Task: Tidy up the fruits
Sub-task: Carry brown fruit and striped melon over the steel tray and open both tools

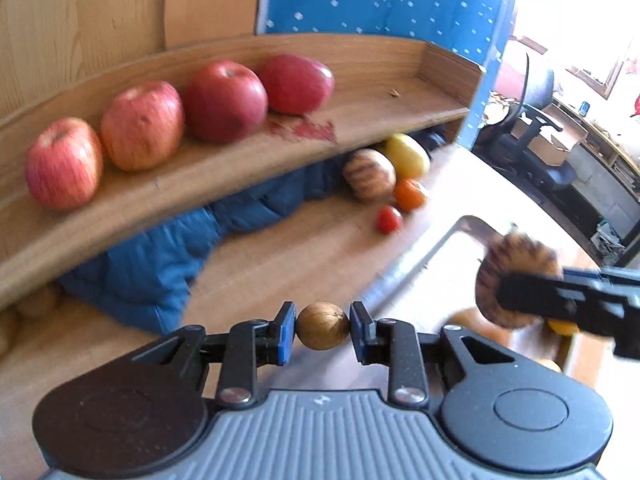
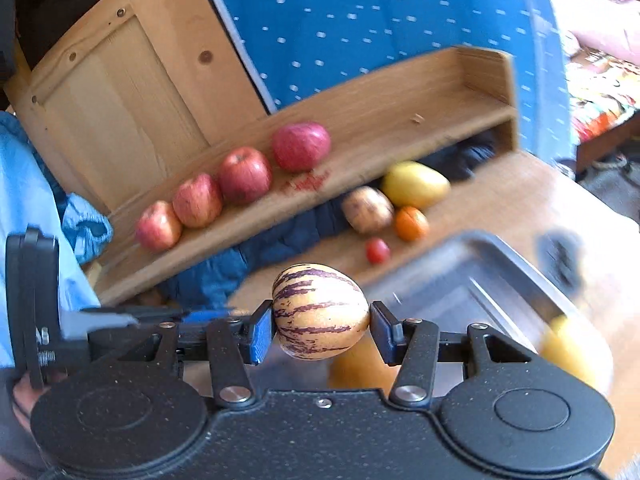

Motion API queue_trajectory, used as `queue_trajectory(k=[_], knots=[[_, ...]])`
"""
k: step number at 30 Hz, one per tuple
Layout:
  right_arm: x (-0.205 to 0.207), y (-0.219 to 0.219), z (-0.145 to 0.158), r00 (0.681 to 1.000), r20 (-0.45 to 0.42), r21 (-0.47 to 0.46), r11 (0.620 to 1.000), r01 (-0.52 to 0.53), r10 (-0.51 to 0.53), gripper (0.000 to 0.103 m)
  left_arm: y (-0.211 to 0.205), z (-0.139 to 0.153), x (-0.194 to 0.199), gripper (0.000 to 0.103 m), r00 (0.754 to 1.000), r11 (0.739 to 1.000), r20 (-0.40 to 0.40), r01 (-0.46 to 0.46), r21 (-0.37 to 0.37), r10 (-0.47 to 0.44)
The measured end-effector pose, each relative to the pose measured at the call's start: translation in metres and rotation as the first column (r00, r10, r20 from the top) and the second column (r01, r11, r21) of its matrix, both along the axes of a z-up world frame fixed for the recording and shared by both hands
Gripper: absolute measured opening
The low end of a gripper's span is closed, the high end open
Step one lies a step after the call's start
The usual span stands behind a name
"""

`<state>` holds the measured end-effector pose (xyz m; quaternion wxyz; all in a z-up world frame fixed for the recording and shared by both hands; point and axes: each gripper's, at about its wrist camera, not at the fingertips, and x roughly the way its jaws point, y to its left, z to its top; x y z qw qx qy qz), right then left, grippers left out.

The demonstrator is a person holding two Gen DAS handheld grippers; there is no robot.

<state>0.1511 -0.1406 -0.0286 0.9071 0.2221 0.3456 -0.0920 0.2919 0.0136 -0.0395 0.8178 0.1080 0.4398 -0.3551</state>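
Gripping a small brown fruit (image 1: pixel 322 326), left jaws closed; right jaws clamp a striped melon (image 2: pixel 320 312).

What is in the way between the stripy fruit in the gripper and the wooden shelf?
Nothing visible. The right gripper holds the cream, purple-striped fruit in open air, and the wooden shelf is bare to the right of its four red apples.

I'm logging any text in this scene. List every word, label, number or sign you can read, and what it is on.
No readable text in either view.
Red marking on the wooden shelf beside the apples: smeared and blurred, unreadable.
Small emblem on the left gripper body: too small to read.
Blue panel: only white dots, no letters.
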Motion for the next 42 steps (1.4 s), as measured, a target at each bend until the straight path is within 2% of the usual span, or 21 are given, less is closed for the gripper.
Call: queue_trajectory(k=[6, 11, 21, 25, 32, 42], knots=[[-0.056, 0.008, -0.006, 0.998, -0.049, -0.006, 0.999, 0.038, -0.038, 0.052, 0.0, -0.003, -0.033, 0.032, 0.998, 0.999, -0.037, 0.042, 0.015, -0.042], [-0.073, 0.017, -0.013, 0.996, -0.085, -0.014, 0.999, 0.034, -0.035, 0.052, 0.0, -0.007, -0.054, 0.032, 0.997, 0.998, -0.058, 0.059, 0.036, -0.057], [-0.077, 0.034, -0.024, 0.99, -0.13, -0.089, 0.993, -0.071, 0.059, 0.053, 0.001, -0.015, -0.086, 0.032, 0.994, 0.994, -0.087, 0.08, 0.075, -0.073], [-0.073, 0.037, -0.031, 0.981, -0.17, -0.154, 0.981, -0.122, 0.095, 0.053, -0.001, -0.018, -0.091, 0.032, 0.994, 0.994, -0.096, 0.068, 0.084, -0.06], [-0.067, 0.04, -0.04, 0.969, -0.203, -0.213, 0.959, -0.188, 0.145, 0.053, -0.004, -0.022, -0.097, 0.032, 0.994, 0.993, -0.105, 0.055, 0.102, -0.044], [-0.066, 0.046, -0.043, 0.965, -0.205, -0.253, 0.943, -0.215, 0.165, 0.053, -0.005, -0.023, -0.099, 0.032, 0.994, 0.993, -0.099, 0.046, 0.11, -0.035]])
